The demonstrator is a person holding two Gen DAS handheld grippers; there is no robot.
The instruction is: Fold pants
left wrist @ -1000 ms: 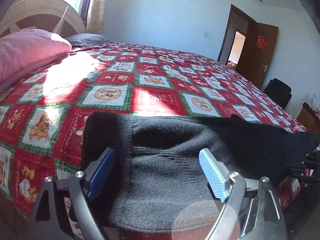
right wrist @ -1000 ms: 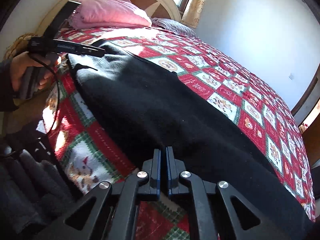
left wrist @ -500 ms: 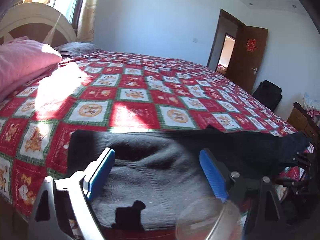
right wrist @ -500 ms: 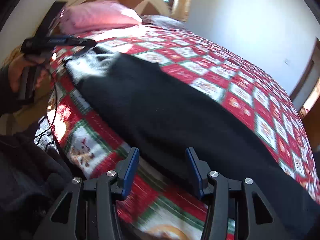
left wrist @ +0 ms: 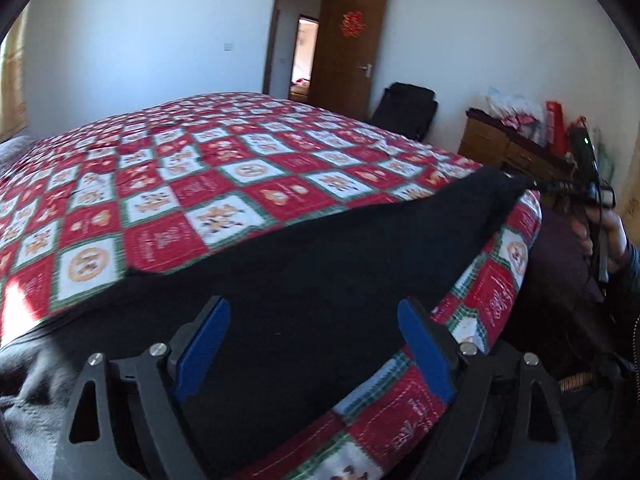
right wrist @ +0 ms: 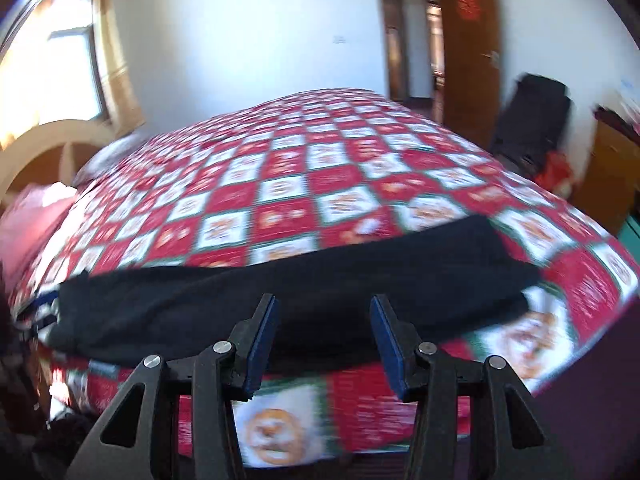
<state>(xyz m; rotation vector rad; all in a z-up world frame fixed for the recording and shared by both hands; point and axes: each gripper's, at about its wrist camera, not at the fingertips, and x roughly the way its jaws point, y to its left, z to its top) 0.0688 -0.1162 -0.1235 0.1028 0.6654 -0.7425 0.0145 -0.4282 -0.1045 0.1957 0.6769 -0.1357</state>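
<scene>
Both wrist views low at bed edge, facing across, sharing pants (left wrist: 320, 280), quilt (right wrist: 280, 184), door (left wrist: 348, 48)

Black pants (left wrist: 320, 280) stretch across the lower frame on my bed's quilt (left wrist: 224, 184), a checkerboard of red and white squares edged in green, with orange figures. My left gripper (left wrist: 316, 344) and right gripper (right wrist: 324, 336) are black with blue pads (left wrist: 424, 352). Upper right, a brown door (left wrist: 348, 48) carries a red ornament against white walls (left wrist: 140, 40).
</scene>
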